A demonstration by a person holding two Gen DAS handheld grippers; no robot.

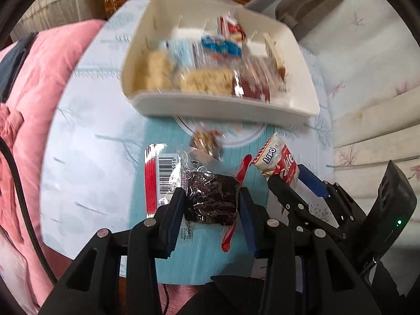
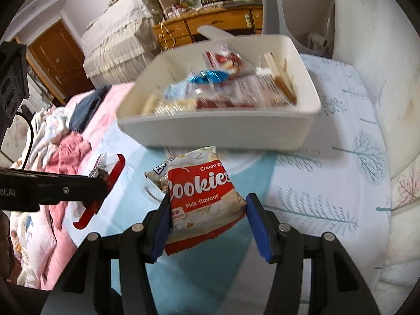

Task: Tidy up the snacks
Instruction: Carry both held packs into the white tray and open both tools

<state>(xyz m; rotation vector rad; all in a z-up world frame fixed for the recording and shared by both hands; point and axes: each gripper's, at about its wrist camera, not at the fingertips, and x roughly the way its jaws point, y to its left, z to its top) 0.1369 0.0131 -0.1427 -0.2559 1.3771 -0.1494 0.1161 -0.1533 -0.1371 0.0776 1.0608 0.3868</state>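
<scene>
A dark chocolate cake in clear wrap is clamped between the blue pads of the left tongs, low centre of the left wrist view, held above the teal patterned bench. A cookie packet is gripped by the right tongs, low centre of the right wrist view; the left pad is pressed on it, contact at the right pad edge looks slight. A white bin with slotted dividers is seen in the upper middle of both views, already loaded with blurred wrapped snacks, pale rice-type bars at its left end. One small brown wrapped snack is left on the bench just before the bin's near wall. For the step in hand, judged as carrying both items to the bin: each should be lifted clear of the near wall, lowered into a free slot, and released only once down, so neighbours are not knocked; the cookie packet grip is best kept firm since the film may slip. Read on the packet: "Cookies", "Milk flavour", "Cream", "NEW"; "Lipo" is read in the left wrist view. A barcode ending "5916" is seen on the cake wrapper's label with red stripes. Partial text "ot.AI" is printed on the left tool at the left edge of the right wrist view.
</scene>
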